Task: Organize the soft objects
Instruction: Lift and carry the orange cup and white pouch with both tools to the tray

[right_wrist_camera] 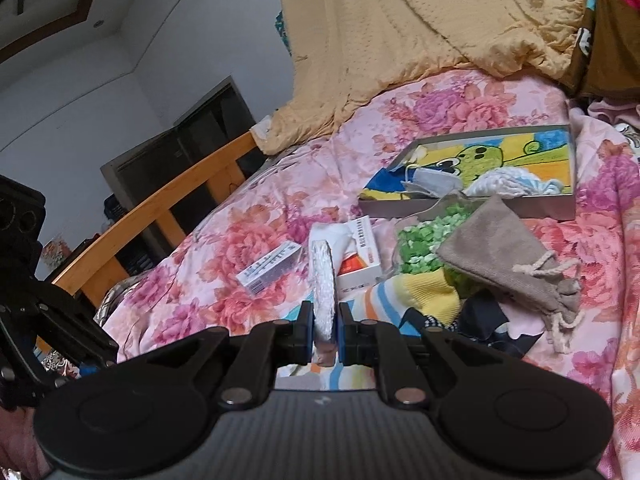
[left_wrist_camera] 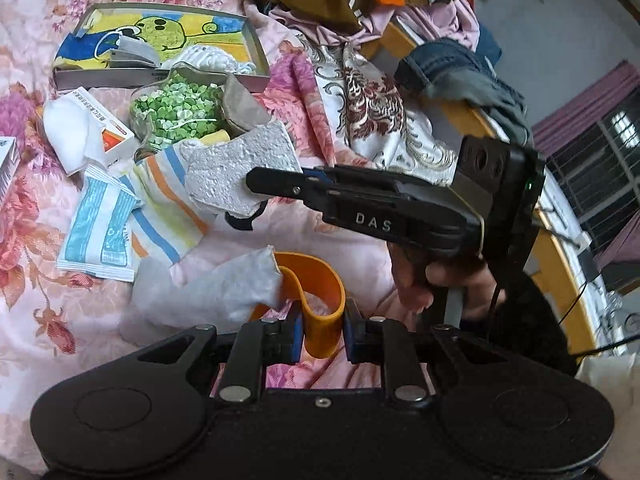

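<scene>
Through the left wrist camera, my left gripper (left_wrist_camera: pixel 322 330) was clamped on an orange rubber band loop (left_wrist_camera: pixel 318 292), the strip pinched between its blue pads. Just left of the loop lay a grey padded pouch (left_wrist_camera: pixel 208 292), touching it. Above the loop, my right gripper (left_wrist_camera: pixel 264 186) reached in from the right, closed on a white textured foam sheet (left_wrist_camera: pixel 236 172). Beyond that sheet sat a striped sock (left_wrist_camera: pixel 168 200), a bag of green chips (left_wrist_camera: pixel 176 110) and, farthest from the loop, the cartoon-lined tray (left_wrist_camera: pixel 256 46) already holding a face mask (left_wrist_camera: pixel 132 50) and a white knitted piece (left_wrist_camera: pixel 212 58). I judged both hands to be mid-carry, each with one soft item; the next move called for bringing them over the tray's rim and letting go without snagging.

Through the right wrist camera, the right gripper (right_wrist_camera: pixel 324 322) held the foam sheet (right_wrist_camera: pixel 322 280) edge-on between shut jaws. The tray (right_wrist_camera: pixel 532 202) stood beyond and right of the sheet, a tan drawstring pouch (right_wrist_camera: pixel 500 248) between them. Everything lay on a pink floral bedspread (right_wrist_camera: pixel 248 240), with a yellow blanket (right_wrist_camera: pixel 420 32) heaped behind the tray and a wooden bed rail (right_wrist_camera: pixel 160 196) left of the sheet
</scene>
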A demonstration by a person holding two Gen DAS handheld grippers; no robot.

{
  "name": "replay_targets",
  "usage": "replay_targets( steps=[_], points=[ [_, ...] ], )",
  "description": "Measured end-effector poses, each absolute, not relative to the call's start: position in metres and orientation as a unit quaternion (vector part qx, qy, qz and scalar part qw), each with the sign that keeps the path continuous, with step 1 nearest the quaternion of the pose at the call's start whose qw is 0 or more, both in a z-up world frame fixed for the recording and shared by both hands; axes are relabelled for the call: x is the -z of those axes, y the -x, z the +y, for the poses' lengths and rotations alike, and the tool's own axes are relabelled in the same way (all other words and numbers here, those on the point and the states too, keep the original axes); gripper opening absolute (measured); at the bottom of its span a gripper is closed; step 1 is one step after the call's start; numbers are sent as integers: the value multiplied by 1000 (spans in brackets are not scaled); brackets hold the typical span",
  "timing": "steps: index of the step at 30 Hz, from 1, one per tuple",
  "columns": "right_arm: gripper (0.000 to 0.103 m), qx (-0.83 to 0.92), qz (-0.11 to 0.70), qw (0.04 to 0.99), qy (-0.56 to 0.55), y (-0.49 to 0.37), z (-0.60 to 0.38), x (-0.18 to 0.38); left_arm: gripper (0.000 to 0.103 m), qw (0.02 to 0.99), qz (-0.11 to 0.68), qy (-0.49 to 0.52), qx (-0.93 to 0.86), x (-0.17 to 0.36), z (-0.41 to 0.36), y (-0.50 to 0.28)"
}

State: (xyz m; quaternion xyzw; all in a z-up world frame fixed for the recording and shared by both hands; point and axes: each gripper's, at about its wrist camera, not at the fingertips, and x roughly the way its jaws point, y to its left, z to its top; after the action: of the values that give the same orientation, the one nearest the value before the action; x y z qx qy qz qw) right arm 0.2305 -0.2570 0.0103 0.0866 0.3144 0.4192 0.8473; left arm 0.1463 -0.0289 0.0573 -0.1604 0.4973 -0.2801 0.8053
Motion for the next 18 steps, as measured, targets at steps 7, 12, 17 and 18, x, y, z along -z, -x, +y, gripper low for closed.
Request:
replay_targets(
  steps=[7,12,17,18],
  points=[
    [13,-415,317,850,-66,-230,-251,-8,21,809,492,166,277,-52,-23,-154],
    [13,-408,322,851,-69,-233,-252,-6,21,800,483,194,299,-48,-24,-156],
    [13,-400,322,855,-72,-235,-254,-6,21,809,475,176,299,-54,-26,-152],
    [13,-398,321,856,-73,-235,-254,-6,21,813,473,157,300,-56,-28,-151]
  ],
)
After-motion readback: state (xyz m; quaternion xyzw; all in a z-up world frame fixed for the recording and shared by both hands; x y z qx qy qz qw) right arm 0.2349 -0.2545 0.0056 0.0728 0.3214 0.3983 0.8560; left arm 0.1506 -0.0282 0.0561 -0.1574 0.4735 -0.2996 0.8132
